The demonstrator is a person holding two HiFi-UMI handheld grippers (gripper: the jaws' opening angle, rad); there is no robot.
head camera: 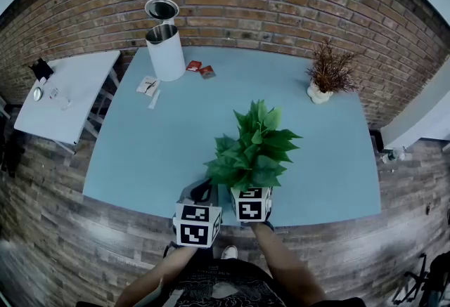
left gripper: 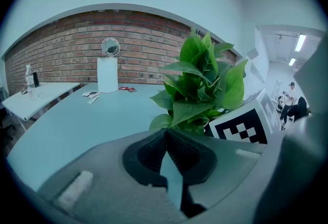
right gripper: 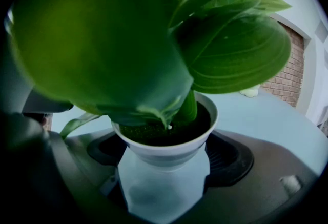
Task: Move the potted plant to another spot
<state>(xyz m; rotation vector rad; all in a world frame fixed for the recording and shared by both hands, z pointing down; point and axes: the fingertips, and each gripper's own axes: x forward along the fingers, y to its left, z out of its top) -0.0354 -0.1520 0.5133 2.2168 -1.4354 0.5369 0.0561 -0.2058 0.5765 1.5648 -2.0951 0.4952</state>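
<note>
- The right gripper is clamped on the white tapered pot of the green leafy plant, at the near edge of the pale blue table. I cannot tell whether the pot's base is off the table.
- The left gripper, jaws together on nothing, sits just beside it at that edge.
- Best kept upright; the tapered wall could slip downward, so hold firmly under the rim.
- The table's middle is bare. Its far left holds a white cylindrical bin and red packets, its far right a dried brown plant.

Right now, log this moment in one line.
right gripper: shut on potted plant | left gripper: shut, empty | position: front edge of table | lifted: cannot tell
</note>
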